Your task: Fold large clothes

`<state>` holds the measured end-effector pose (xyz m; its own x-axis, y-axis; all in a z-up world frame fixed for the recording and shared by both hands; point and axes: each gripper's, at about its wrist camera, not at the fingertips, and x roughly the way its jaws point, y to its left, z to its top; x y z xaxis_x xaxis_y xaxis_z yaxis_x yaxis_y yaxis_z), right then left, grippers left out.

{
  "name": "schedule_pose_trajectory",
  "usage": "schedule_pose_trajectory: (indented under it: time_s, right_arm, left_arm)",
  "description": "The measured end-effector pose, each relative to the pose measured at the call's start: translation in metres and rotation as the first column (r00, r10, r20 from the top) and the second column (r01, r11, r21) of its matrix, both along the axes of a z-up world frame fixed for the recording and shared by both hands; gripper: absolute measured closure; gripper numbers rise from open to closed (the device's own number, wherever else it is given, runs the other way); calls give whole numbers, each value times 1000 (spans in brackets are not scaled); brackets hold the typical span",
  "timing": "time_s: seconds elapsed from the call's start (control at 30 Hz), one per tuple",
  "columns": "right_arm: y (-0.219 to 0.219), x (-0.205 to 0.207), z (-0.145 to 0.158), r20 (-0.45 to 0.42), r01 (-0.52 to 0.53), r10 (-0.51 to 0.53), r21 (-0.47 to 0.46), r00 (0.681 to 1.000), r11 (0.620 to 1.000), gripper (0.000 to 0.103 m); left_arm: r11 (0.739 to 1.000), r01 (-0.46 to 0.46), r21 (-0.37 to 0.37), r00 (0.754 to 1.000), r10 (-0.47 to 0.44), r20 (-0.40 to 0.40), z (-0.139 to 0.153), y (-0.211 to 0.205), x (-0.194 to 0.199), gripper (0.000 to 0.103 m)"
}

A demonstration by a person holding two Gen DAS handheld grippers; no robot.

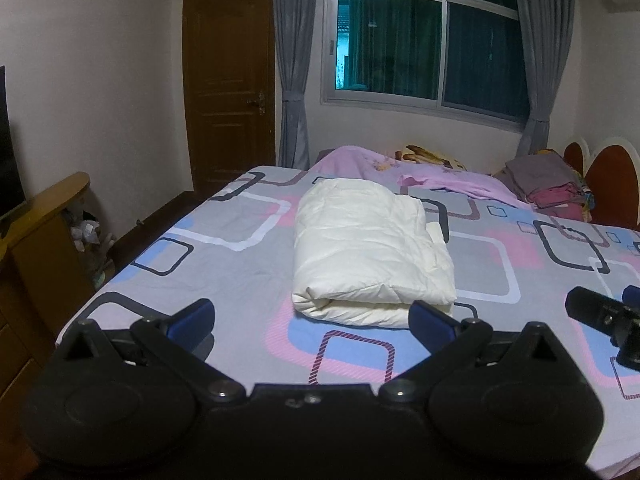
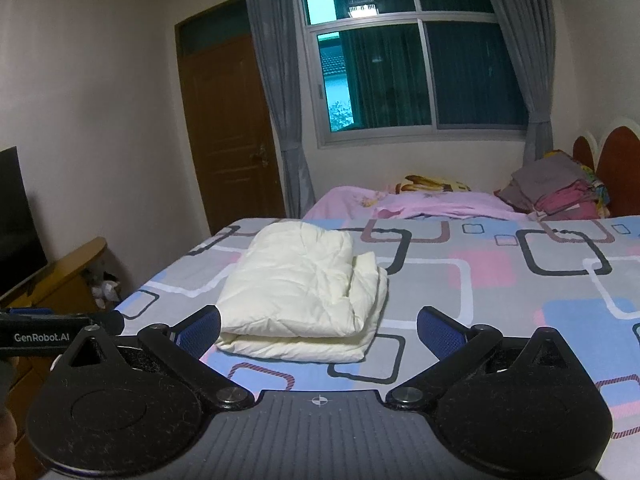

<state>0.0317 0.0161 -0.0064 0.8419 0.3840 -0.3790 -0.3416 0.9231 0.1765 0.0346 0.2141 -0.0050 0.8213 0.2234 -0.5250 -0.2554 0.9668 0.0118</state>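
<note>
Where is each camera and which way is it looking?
Left wrist: sits on the left gripper, looking forward across the bed at the cream folded garment; its open jaws and the right gripper's tip at the right edge show.
Right wrist: sits on the right gripper, facing the same way; its open jaws and the left gripper at the left edge show.
Both share the garment, window and door.
</note>
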Motion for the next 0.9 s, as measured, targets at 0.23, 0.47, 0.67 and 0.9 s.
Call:
schedule_pose_trajectory:
  time_s: [0.23,0.47,0.67,0.9]
  right_arm:
    - [0,1,-2,-8,-2,2,6,1000,1000,0]
    - [2,2,-4,-14,-4,4,4,1000,1000,0]
    - [3,5,-7,-22,-3,3,4,1000,1000,0]
    - [2,10,-9,-30,-5,5,6,1000,1000,0]
  left_arm:
    - [1000,5,-2,1000,-5,-8,0,0,1,0]
    - [1000,7,-3,1000,-7,-17,-1,1,1,0]
    - [1000,18,-12,1000,-18,-20,-2,4,8,0]
    - [999,26,-27,999,-26,-33,-4,7,17,0]
